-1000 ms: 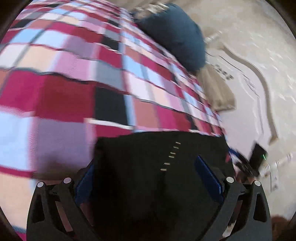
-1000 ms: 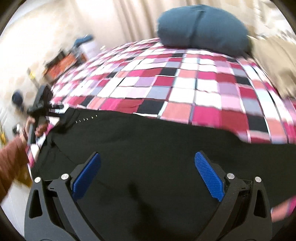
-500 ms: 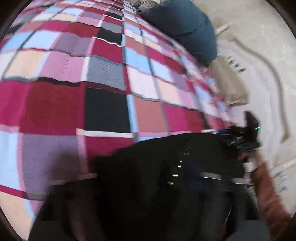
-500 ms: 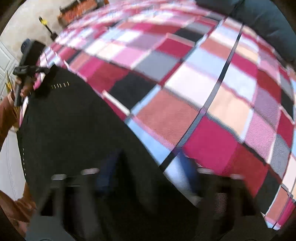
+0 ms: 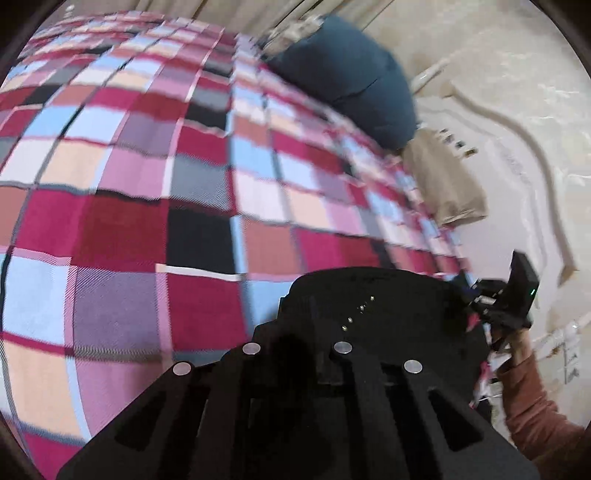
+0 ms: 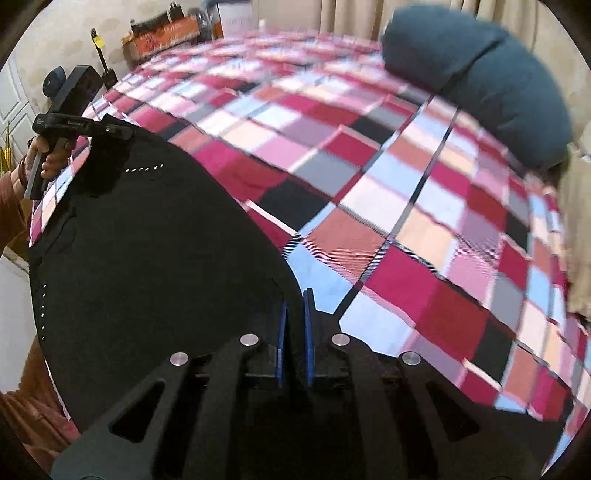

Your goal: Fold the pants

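Black pants (image 6: 147,251) with rows of small metal studs lie on a red, pink and blue checked bedspread (image 6: 388,192). My right gripper (image 6: 294,317) is shut on the pants' near edge, its blue pads pressed on the cloth. My left gripper (image 5: 295,347) is shut on another part of the pants (image 5: 369,306); its pads are hidden in the black fabric. The left gripper also shows in the right wrist view (image 6: 92,129), clamped on the pants' far corner. The right gripper shows at the right of the left wrist view (image 5: 498,299).
A dark teal pillow (image 6: 480,85) lies at the head of the bed, also in the left wrist view (image 5: 354,81). A beige cloth (image 5: 443,184) hangs off the bed's side. Boxes and clutter (image 6: 166,29) stand beyond the bed's far left.
Both grippers went from wide open above the pants to shut on the pants' edges. Both moved down onto the fabric.
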### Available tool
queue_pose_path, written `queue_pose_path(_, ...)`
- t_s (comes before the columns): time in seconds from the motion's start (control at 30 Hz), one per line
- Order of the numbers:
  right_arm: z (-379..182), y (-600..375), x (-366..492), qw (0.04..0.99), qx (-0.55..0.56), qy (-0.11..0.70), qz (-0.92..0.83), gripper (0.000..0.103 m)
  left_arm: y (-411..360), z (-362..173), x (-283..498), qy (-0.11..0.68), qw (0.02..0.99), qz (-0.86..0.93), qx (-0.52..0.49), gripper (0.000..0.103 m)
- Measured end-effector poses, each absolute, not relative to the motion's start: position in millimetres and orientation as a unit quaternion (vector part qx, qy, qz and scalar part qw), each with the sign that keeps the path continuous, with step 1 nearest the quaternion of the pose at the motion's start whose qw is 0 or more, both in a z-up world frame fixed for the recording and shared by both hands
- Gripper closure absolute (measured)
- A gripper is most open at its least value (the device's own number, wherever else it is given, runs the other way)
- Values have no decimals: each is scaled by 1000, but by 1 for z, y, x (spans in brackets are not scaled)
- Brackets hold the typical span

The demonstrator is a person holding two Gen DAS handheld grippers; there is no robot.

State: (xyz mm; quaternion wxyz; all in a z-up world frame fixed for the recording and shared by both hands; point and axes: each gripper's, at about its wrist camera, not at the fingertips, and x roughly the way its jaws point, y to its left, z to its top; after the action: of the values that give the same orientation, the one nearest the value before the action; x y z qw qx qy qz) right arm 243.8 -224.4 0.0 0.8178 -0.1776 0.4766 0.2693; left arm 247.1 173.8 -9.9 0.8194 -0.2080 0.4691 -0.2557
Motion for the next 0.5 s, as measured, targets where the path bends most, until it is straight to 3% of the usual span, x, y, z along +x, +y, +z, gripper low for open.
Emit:
queue_pose_path(0.27,32,-226,106,871,-213,376,234,94,175,29,144,396,833,-300,-244,95)
queue_pose_path(0.5,-8,-217,15,876,-211,375,218,93,185,-3,45,404,829,-280,-267,89)
